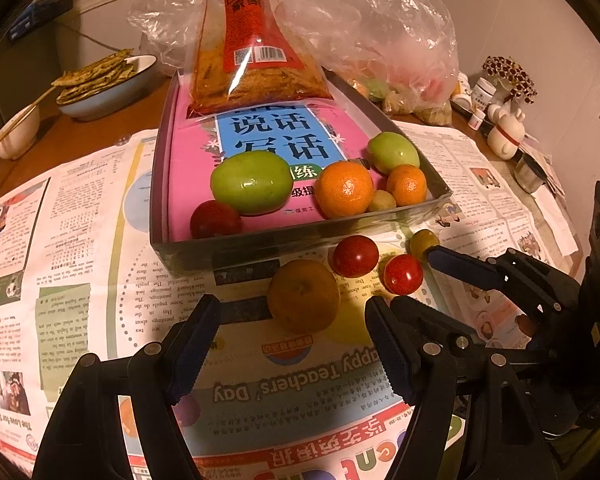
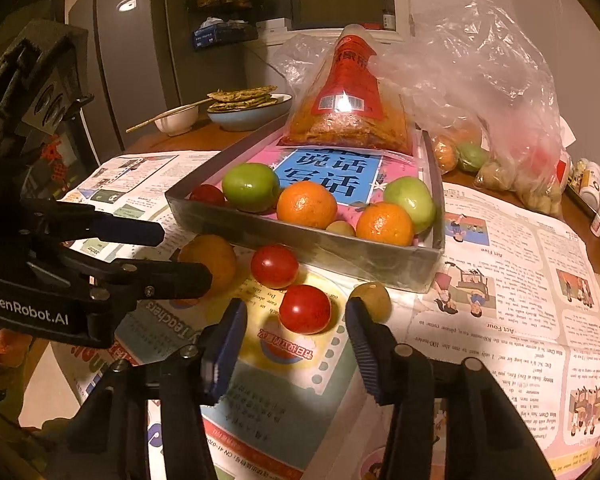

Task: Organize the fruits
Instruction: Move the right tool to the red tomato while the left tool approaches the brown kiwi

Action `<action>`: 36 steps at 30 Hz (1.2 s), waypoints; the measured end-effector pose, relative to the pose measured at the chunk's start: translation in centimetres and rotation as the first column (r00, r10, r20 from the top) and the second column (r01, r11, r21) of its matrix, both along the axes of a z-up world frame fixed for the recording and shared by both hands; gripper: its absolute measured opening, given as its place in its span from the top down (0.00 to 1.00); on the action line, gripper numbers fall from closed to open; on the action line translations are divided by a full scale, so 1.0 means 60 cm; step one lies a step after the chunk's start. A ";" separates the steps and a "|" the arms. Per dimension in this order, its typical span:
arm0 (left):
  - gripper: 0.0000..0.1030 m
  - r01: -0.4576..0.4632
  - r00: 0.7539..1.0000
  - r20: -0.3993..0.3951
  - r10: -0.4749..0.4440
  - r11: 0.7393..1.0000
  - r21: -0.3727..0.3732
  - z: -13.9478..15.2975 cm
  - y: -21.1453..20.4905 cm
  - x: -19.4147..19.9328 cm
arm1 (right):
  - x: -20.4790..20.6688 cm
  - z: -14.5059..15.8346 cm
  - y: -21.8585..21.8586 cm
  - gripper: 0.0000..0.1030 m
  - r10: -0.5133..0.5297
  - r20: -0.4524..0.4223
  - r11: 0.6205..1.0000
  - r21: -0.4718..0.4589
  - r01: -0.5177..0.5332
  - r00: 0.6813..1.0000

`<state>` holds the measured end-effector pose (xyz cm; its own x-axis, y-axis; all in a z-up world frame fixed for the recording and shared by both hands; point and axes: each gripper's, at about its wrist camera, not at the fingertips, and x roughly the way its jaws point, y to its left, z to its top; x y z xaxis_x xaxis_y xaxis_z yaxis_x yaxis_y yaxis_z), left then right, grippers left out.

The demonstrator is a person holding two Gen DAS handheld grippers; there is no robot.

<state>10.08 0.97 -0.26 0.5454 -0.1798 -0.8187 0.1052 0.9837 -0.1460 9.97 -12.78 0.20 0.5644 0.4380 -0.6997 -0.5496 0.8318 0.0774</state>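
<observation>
A grey tray (image 1: pixel 300 236) (image 2: pixel 312 246) lined with a pink book holds two green fruits (image 1: pixel 252 182), two oranges (image 1: pixel 344 189), a red fruit (image 1: pixel 215 220) and a small olive fruit. On the newspaper in front lie an orange (image 1: pixel 303 296) (image 2: pixel 210 262), two red fruits (image 1: pixel 403 274) (image 2: pixel 305 309) (image 1: pixel 355 256) and a small yellow-green fruit (image 2: pixel 371 301). My left gripper (image 1: pixel 292 336) (image 2: pixel 188 256) is open, its fingers either side of the loose orange. My right gripper (image 2: pixel 296 316) (image 1: pixel 400 276) is open around the nearer red fruit.
A snack packet (image 1: pixel 256 52) leans at the tray's far end. A clear plastic bag (image 1: pixel 380 44) with more fruit lies behind it. A bowl of flatbreads (image 1: pixel 104 84), a small white bowl with chopsticks (image 1: pixel 18 132) and small jars (image 1: pixel 496 104) stand on the table edges.
</observation>
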 end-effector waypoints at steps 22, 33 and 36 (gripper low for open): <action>0.26 -0.013 1.000 -0.016 0.012 0.999 -0.032 -0.018 0.001 0.016 | 0.010 -0.026 0.027 0.71 0.028 0.002 0.998 -0.054 -0.028 1.000; 0.42 0.003 1.000 -0.018 -0.004 0.999 -0.048 -0.021 -0.006 0.023 | 0.005 -0.017 0.013 0.71 0.026 -0.010 0.999 -0.019 -0.026 1.000; 0.50 0.009 1.000 -0.019 -0.010 0.998 -0.056 -0.023 -0.007 0.025 | 0.004 -0.011 0.009 0.71 0.025 -0.005 1.000 -0.010 -0.025 1.000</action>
